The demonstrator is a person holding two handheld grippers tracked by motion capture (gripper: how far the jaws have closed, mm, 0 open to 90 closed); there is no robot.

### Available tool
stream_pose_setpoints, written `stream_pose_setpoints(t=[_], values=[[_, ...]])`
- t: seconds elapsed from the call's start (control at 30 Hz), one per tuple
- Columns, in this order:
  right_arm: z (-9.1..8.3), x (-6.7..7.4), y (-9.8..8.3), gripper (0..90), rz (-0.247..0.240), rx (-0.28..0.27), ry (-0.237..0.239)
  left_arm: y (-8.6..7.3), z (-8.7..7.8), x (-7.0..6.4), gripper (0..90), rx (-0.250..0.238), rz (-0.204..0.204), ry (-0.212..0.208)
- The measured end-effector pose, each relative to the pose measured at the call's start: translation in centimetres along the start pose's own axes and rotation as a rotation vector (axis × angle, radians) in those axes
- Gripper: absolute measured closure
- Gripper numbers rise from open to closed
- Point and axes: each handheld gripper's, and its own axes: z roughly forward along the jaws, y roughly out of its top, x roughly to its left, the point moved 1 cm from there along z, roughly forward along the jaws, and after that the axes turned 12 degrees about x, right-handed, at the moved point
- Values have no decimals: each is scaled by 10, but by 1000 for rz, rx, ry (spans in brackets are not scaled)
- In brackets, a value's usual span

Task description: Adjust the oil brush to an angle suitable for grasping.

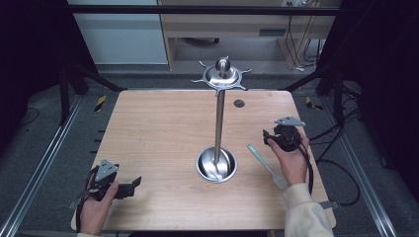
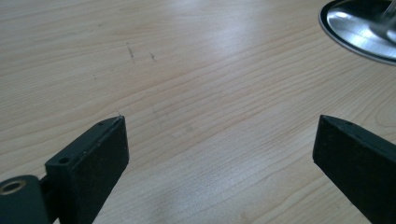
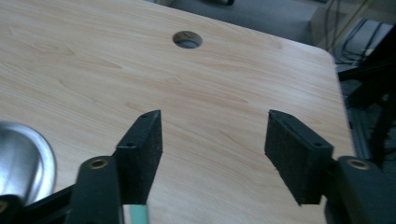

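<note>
Stand [image 1: 219,118] rose from bowl [image 1: 202,168] mid-table [image 1: 158,123]; spatula [image 1: 267,167] beside it. Left gripper [image 1: 132,186] and right gripper [image 1: 267,138] flanked it, jaws spread, empty.

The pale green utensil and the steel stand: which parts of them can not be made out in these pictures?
- Pale green utensil, high view: its near end lies under the right hand, so its type is unclear.
- Same utensil, right gripper view: a sliver, cut by the bottom edge.
- Steel stand, high view: hooks too small to count.
- Stand's round base, left gripper view: cut off by the frame's top right corner.
</note>
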Motion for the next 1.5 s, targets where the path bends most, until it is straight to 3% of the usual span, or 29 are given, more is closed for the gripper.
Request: stream_pose_setpoints(t=[0.1, 0.13, 0.17, 0.2, 0.23, 0.27, 0.3, 0.5, 0.57, 0.63, 0.87, 1.0, 1.3, 1.5], values=[[6, 6, 5, 460, 3, -17, 29, 2, -2, 2, 32, -15, -1, 8], [11, 13, 1, 544, -21, -7, 56, 6, -1, 4, 31, -25, 6, 13], [11, 13, 1, 544, -21, -7, 56, 6, -1, 4, 31, -25, 6, 13], [16, 22, -5, 582, -94, 39, 73, 7, 4, 8, 31, -14, 14, 25], [16, 22, -5, 582, -94, 39, 73, 7, 4, 8, 31, -14, 14, 25], [16, 29, -13, 626, -145, 79, 83, 7, 9, 11, 32, 3, 12, 32], [16, 32, -15, 644, -160, 87, 90, 8, 10, 12, 33, 3, 9, 35], [14, 35, -20, 778, -185, 100, 130, 9, 11, 10, 32, 12, 28, 37], [18, 38, -21, 833, -219, 131, 145, 10, 13, 8, 32, 19, 39, 38], [19, 38, -23, 868, -213, 151, 153, 10, 14, 8, 32, 27, 46, 38], [25, 35, -26, 900, -210, 200, 131, 10, 14, 8, 32, 29, 52, 38], [33, 40, -29, 900, -249, 243, 132, 11, 16, 6, 32, 33, 61, 41], [49, 48, -35, 900, -288, 326, 144, 12, 18, 4, 32, 37, 71, 41], [50, 46, -35, 900, -276, 330, 132, 12, 18, 4, 32, 40, 74, 42]])
